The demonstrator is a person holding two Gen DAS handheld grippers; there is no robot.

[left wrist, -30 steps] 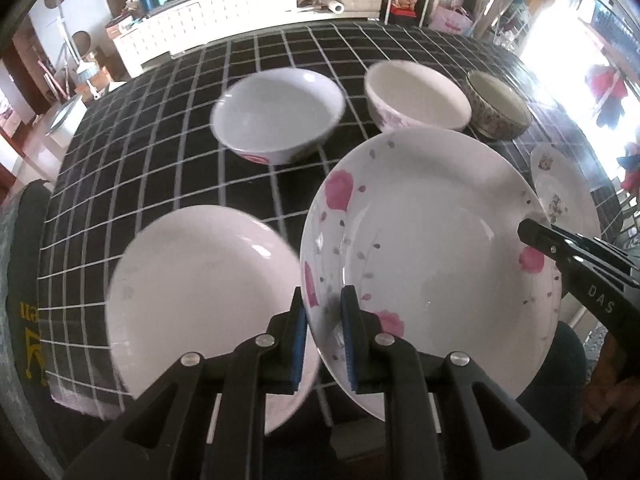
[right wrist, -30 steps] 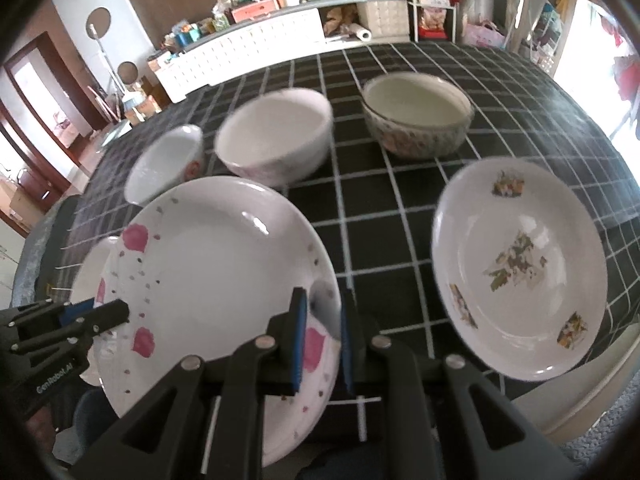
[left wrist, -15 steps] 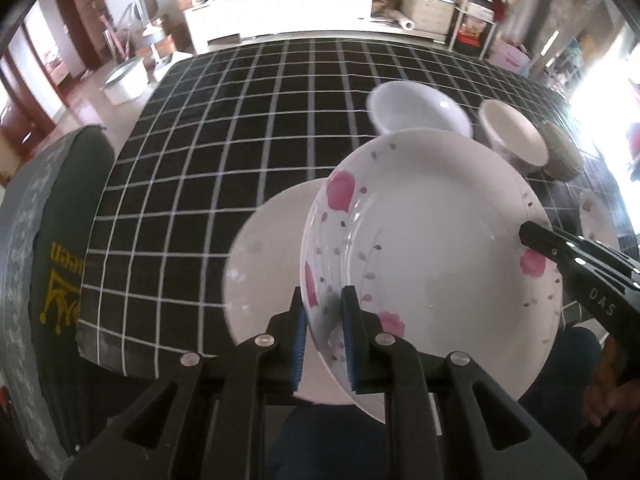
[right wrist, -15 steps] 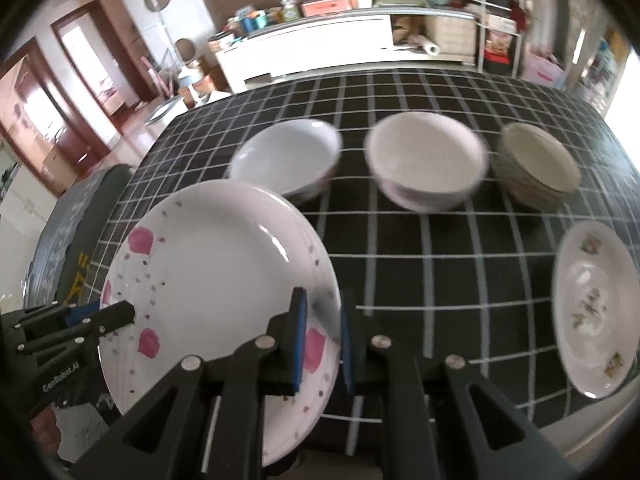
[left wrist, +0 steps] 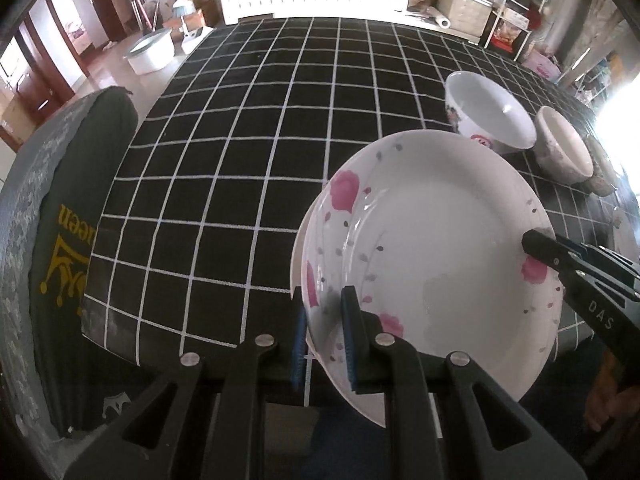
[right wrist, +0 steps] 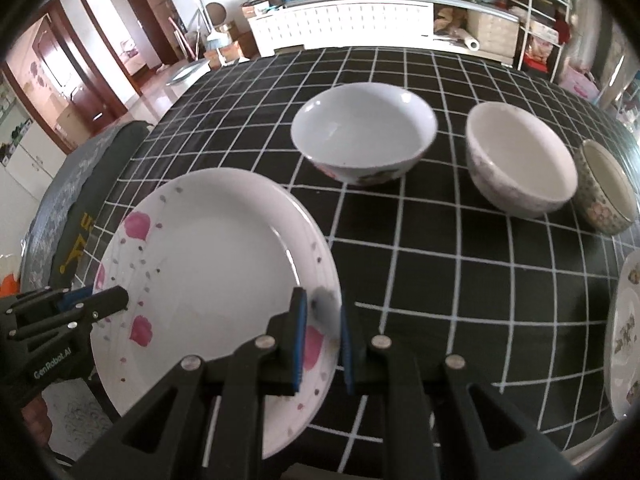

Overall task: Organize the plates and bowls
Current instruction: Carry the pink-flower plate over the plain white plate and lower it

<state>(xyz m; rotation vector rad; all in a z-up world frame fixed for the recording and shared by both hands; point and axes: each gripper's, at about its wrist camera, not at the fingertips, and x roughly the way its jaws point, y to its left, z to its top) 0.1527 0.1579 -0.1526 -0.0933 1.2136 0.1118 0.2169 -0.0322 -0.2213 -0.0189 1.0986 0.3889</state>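
Two grippers carry one pink-flowered plate (left wrist: 432, 248) between them. The left gripper (left wrist: 325, 336) is clenched on the plate's rim at the lower centre of the left wrist view; the right gripper (right wrist: 322, 338) is clenched on the opposite rim at the lower centre of the right wrist view. The plate is tilted and appears clear of the desk (left wrist: 248, 120).

Step in hand: transfer of the flowered plate toward a plain white plate (left wrist: 297, 264), of which only a thin edge shows at the lower centre of the left wrist view, directly behind the carried plate. The carried plate now almost wholly covers it.

Next move, as judged: level the carried plate, centre it over the plain plate, lower it until it seats, then release both grippers. Uneven release could let the plate slide off the near desk edge.

Difference from the earlier frames: one second ago the plain plate lay fully exposed in the lower left of the left wrist view; it is now nearly hidden. The white bowl (right wrist: 362, 134), cream bowl (right wrist: 520, 160) and patterned bowl (right wrist: 608, 188) have shifted toward the right of both views, as has the decorated plate (right wrist: 624, 332), now cut off at the right edge.
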